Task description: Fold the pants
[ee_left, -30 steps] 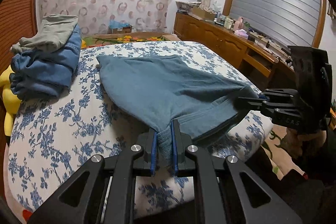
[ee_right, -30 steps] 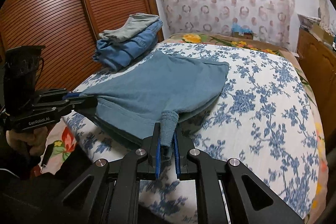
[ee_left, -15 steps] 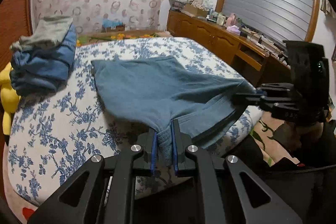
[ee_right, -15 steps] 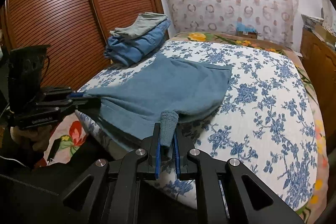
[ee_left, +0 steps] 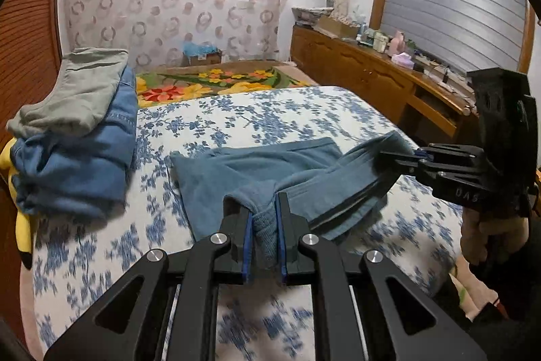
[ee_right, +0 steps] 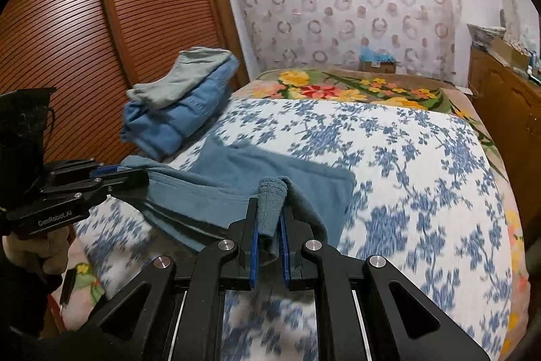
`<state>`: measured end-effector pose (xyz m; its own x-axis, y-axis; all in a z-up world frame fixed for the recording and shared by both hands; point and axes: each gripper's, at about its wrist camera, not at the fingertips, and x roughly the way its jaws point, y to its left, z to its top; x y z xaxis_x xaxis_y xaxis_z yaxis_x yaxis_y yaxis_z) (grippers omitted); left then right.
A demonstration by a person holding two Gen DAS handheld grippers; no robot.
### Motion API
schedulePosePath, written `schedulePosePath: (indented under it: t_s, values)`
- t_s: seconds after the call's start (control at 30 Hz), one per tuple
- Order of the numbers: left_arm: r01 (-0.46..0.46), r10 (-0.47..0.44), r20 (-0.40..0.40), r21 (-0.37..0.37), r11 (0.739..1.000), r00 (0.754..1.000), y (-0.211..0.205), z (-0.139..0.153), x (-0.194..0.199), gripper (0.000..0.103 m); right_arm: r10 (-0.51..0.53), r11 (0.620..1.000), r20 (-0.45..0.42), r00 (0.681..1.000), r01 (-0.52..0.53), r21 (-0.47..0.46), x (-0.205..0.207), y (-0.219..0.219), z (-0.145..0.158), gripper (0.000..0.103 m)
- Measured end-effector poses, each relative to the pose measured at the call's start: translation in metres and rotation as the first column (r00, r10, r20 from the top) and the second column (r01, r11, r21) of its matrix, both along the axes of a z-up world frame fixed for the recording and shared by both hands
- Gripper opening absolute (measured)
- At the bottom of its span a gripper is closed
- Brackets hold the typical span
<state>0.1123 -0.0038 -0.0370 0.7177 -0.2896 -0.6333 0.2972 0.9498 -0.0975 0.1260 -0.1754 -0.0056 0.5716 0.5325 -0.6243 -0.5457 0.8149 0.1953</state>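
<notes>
Teal pants [ee_left: 243, 171] lie on the bed [ee_left: 270, 110], on its blue-floral white cover, partly doubled over, with the near end lifted off the cover. Left gripper [ee_left: 264, 225]: fingers clamped on a bunched ribbed edge of the pants, fabric filling the gap between the blue pads. Right gripper [ee_right: 269, 225]: fingers clamped on a second bunch of the same edge, a rolled tab of cloth standing up between the pads. In the left wrist view, the right gripper [ee_left: 399, 156] enters from the right, its tips gripping the far corner of the lifted edge; cloth spans between the 2 grippers, sagging. In the right wrist view, the left gripper [ee_right: 115, 175] enters from the left, holding the opposite corner.

A stack of folded clothes [ee_left: 77, 131], grey on top of blue denim, sits at the bed's left side, apart from the pants. A wooden dresser [ee_left: 372, 80] runs along the right of the bed. The near cover is motion-blurred.
</notes>
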Motion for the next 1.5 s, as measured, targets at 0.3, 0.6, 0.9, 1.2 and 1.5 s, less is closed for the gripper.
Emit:
schedulePosePath:
  t_s: [0.3, 0.6, 0.9, 1.2, 1.5]
  values:
    - [-0.014, 0.014, -0.029, 0.001, 1.000, 0.999, 0.003, -0.012, 0.018, 0.013, -0.022, 0.999, -0.008, 1.000, 0.022, -0.029, 0.015, 0.013, -0.013, 0.010]
    - [-0.023, 0.023, -0.020, 0.023, 0.999, 1.000, 0.000, -0.011, 0.023, 0.014, -0.024, 0.999, -0.009, 1.000, 0.023, -0.031, 0.019, 0.012, -0.015, 0.010]
    - [-0.060, 0.062, -0.077, 0.035, 0.998, 0.995, 0.006, -0.036, 0.046, 0.025, -0.041, 0.997, -0.031, 0.999, 0.039, -0.069, 0.033, 0.020, -0.031, 0.010]
    - [-0.063, 0.064, -0.053, 0.023, 0.998, 0.997, 0.013, -0.033, 0.032, 0.053, -0.042, 0.998, 0.004, 0.999, 0.042, -0.044, 0.030, 0.014, -0.023, 0.026]
    - [-0.032, 0.033, -0.052, 0.027, 0.999, 0.998, 0.015, -0.034, 0.008, 0.060, -0.034, 0.997, 0.058, 0.998, 0.038, -0.070, 0.008, -0.006, -0.018, 0.044]
